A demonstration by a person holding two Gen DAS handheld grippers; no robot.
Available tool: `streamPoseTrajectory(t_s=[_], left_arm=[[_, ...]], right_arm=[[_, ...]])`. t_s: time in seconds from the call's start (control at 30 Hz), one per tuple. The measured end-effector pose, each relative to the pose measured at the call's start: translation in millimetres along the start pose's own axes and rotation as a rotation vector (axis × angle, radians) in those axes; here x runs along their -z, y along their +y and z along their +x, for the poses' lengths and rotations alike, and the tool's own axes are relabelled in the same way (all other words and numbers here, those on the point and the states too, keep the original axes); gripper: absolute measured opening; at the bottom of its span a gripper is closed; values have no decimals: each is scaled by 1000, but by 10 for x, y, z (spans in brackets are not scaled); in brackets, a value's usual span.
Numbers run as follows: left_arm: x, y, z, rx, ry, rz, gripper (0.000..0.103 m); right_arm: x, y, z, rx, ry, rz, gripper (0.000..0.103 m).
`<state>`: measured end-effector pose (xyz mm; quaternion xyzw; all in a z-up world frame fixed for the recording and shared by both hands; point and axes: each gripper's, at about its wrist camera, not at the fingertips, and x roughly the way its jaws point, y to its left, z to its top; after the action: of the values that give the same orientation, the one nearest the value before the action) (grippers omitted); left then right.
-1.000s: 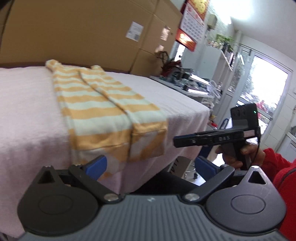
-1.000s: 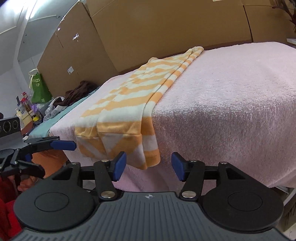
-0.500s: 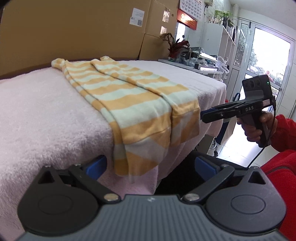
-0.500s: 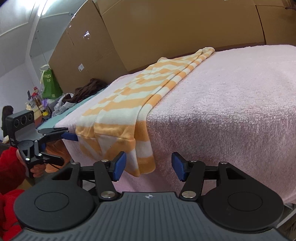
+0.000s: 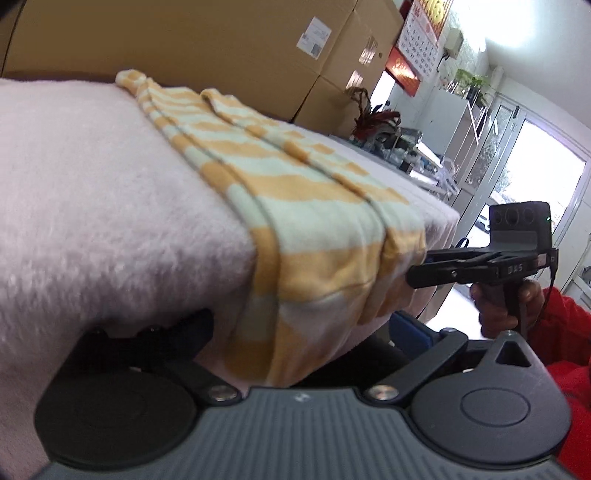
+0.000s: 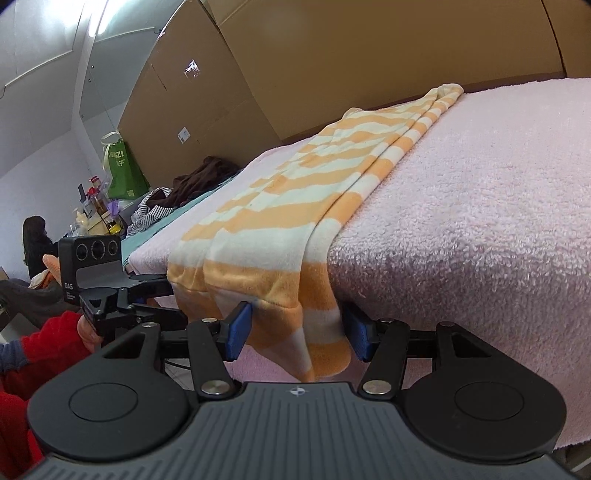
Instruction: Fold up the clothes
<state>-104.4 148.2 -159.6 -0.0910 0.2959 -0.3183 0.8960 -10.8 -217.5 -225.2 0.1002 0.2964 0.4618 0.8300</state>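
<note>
- Where the striped garment [image 6: 295,206] overhangs the pink counter [image 6: 480,206], right hand-held gripper [image 6: 297,330] straddles its hem, jaws wide.
- Left hand-held gripper [image 5: 306,328] at same hem, wide.

Cardboard boxes [image 5: 207,48] line wall; bright glass door [image 5: 532,177].

cardboard boxes [image 5: 207,48], wall calendar [image 5: 424,33], green bag [image 6: 123,173].

Orange-and-white striped garment [image 6: 317,192], pink fluffy blanket [image 6: 480,206], blue-padded black tongs [image 6: 299,328], red sleeve [image 5: 561,325]
</note>
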Motion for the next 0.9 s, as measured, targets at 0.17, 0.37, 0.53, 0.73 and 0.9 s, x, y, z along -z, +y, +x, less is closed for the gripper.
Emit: streamPoseTrajectory(t_s=[0.17, 0.37, 0.53, 0.73, 0.9], left_arm=[[141, -10, -120, -90, 104, 5, 61], [-10, -464, -421, -9, 71, 155, 62], [-77, -488, -296, -34, 49, 197, 92], [0, -79, -190, -75, 53, 75, 92], [-30, 69, -208, -36, 26, -4, 97]], right_arm=[[-15, 161, -274, -7, 30, -58, 40], [-86, 361, -601, -29, 20, -121, 29], [-333, 430, -517, -123, -156, -92, 46], [-275, 257, -128, -52, -84, -59, 1], [-85, 68, -298, 22, -35, 18, 0]])
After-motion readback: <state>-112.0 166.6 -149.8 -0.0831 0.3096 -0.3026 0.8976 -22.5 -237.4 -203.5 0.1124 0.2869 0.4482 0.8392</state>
